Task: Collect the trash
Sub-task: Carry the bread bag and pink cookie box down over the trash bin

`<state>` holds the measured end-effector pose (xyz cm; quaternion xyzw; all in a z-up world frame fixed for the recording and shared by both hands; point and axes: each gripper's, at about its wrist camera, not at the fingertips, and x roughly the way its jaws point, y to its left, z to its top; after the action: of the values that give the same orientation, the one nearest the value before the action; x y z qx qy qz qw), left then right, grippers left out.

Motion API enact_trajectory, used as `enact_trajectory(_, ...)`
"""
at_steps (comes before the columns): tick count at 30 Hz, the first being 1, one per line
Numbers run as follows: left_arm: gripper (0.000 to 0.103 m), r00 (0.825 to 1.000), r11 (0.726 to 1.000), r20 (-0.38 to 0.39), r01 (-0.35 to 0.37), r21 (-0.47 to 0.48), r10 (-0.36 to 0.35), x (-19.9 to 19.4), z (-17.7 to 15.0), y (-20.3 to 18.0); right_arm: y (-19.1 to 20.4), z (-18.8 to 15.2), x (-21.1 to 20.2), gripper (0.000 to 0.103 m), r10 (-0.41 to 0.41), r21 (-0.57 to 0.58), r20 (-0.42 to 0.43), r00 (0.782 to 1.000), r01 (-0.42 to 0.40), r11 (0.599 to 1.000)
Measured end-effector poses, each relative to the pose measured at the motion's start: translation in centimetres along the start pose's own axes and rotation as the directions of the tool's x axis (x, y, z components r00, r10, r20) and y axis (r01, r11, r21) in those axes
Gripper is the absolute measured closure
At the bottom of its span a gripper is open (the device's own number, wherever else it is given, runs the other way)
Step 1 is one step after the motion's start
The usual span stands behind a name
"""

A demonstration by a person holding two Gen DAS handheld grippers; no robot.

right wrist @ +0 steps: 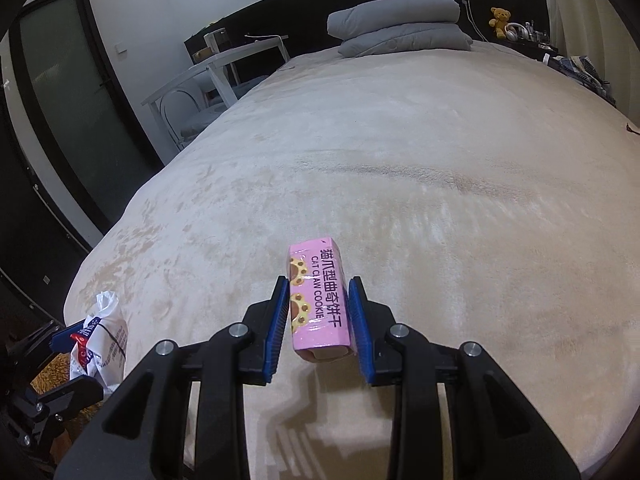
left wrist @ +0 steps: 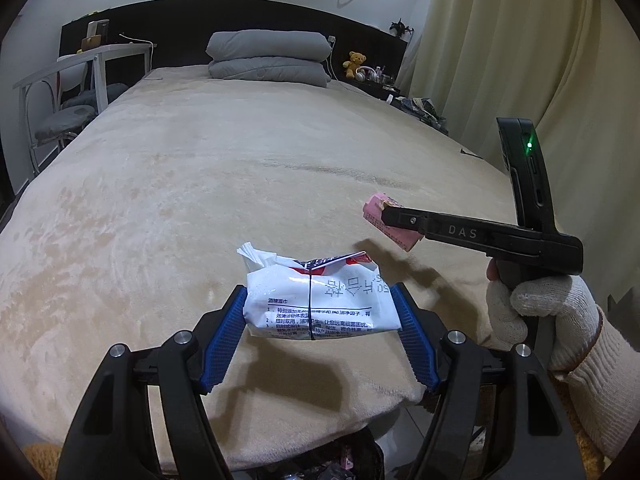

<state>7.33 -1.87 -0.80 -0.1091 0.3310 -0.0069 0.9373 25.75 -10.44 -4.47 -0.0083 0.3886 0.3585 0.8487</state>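
My left gripper (left wrist: 320, 300) is shut on a white wet-wipes packet (left wrist: 316, 300) with tissue sticking out, and holds it above the foot of the beige bed (left wrist: 240, 168). The packet also shows in the right wrist view (right wrist: 100, 340). My right gripper (right wrist: 319, 300) is shut on a pink cat claw cookie box (right wrist: 316, 300) and holds it above the bed. In the left wrist view the right gripper (left wrist: 390, 214) shows at the right with the pink box (left wrist: 390, 222), held by a white-gloved hand (left wrist: 536, 308).
A dark trash bin (left wrist: 340, 460) with litter sits on the floor below the bed's foot edge. Folded grey quilts (left wrist: 268, 58) lie at the headboard. A white desk and chairs (left wrist: 80, 80) stand left of the bed. Curtains (left wrist: 520, 60) hang at the right.
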Motion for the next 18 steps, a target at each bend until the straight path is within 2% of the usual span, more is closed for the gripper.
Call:
enact_trajectory(12,0.033,0.999,0.999,0.017,0.041,-0.020,-0.041,-2.0,-2.4,-2.0,0.5,-4.6,-5.8,0.071,0.034,0.011,0.034,0.999,-0.034,0.999)
enact_trajectory(18,0.033,0.998,0.998,0.017,0.059,-0.019,-0.058,-2.7,-3.7,-3.6,0.3,-6.7,-8.4,0.071,0.091,0.061,0.047,0.995,-0.094,0.994)
